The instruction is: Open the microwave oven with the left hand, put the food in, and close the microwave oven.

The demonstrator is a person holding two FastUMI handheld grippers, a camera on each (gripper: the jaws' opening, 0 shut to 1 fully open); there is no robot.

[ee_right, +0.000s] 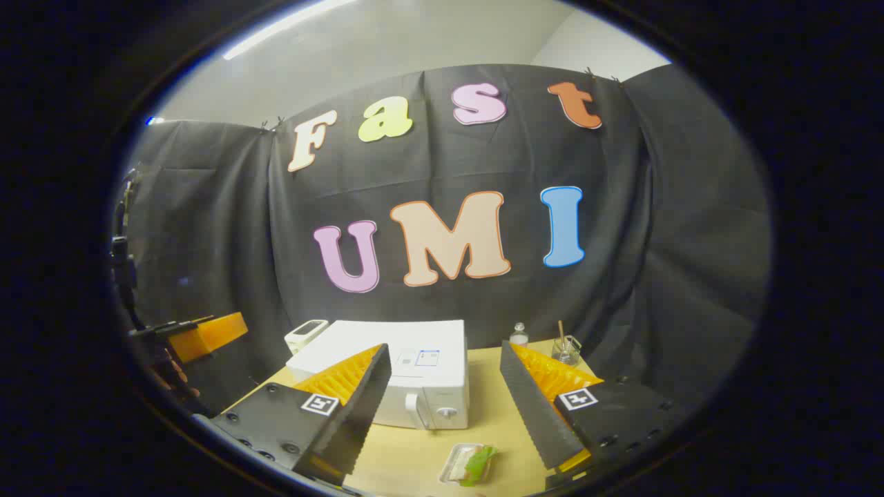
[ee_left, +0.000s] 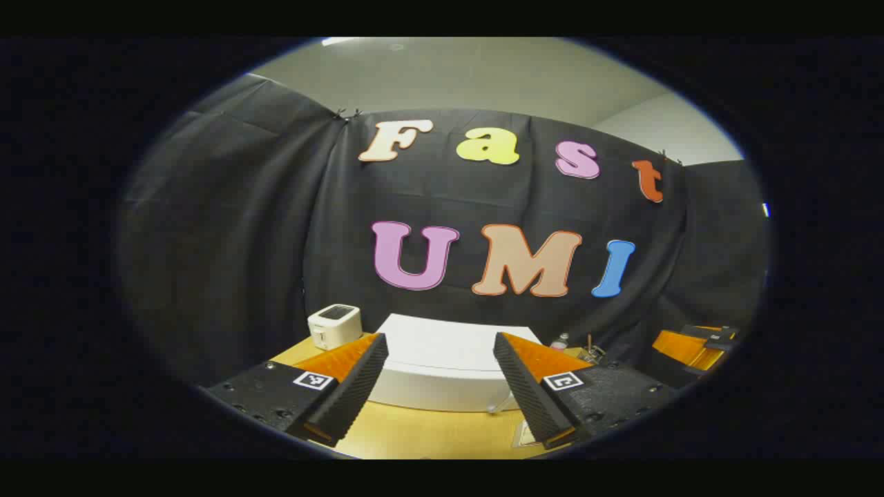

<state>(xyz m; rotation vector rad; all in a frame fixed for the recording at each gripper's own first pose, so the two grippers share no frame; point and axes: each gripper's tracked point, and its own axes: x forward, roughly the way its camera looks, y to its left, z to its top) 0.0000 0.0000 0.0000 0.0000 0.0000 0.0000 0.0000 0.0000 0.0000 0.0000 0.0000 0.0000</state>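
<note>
This was a staged recording booth, not a real kitchen: black cloth hung as walls under a plain white ceiling. A wooden bench carried a white microwave oven, with a white toaster toward its back left corner.

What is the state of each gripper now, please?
Left gripper: open, holding nothing, facing the microwave oven.
Right gripper: open, holding nothing.

The left hand-held gripper gapes wide above the pale wooden surface, framing the closed white box-shaped microwave oven; a small white toaster stands beside it
</note>
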